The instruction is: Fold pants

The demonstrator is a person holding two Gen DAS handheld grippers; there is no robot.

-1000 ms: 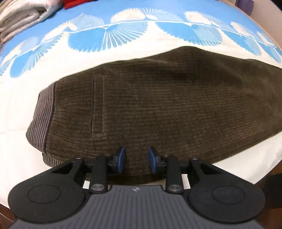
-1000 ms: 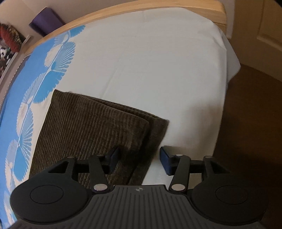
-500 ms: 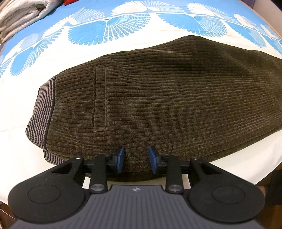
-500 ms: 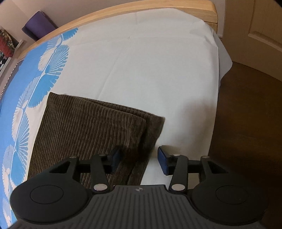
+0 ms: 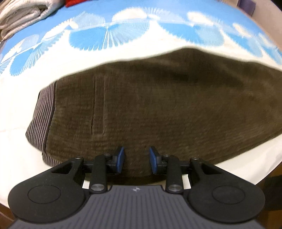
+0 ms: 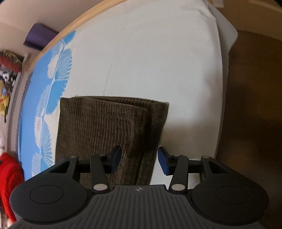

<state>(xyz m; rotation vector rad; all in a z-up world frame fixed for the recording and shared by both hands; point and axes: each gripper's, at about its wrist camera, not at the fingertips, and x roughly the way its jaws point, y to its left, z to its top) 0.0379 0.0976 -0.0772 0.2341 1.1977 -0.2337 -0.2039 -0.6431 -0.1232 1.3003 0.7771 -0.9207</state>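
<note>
Brown corduroy pants (image 5: 158, 109) lie flat on the bed, folded lengthwise, with the striped grey waistband (image 5: 40, 121) at the left. My left gripper (image 5: 137, 161) is open, its blue pads over the near edge of the hip part. In the right wrist view the leg ends (image 6: 105, 126) lie stacked, the upper leg a little short of the lower. My right gripper (image 6: 139, 160) is open, jaws wide, straddling the near right edge of the legs. I cannot tell whether either gripper touches the cloth.
The bed has a white sheet (image 6: 158, 61) with a blue fan-pattern band (image 5: 109, 35). Folded pale bedding (image 5: 23, 14) lies at the far left. A wooden bed frame (image 6: 84, 19), a purple item (image 6: 38, 37), a red cloth (image 6: 8, 179) and brown floor (image 6: 255, 105) surround it.
The right gripper has swung so the leg ends now lie square ahead. The left view has shifted slightly and is blurred. Both grippers stay open.
</note>
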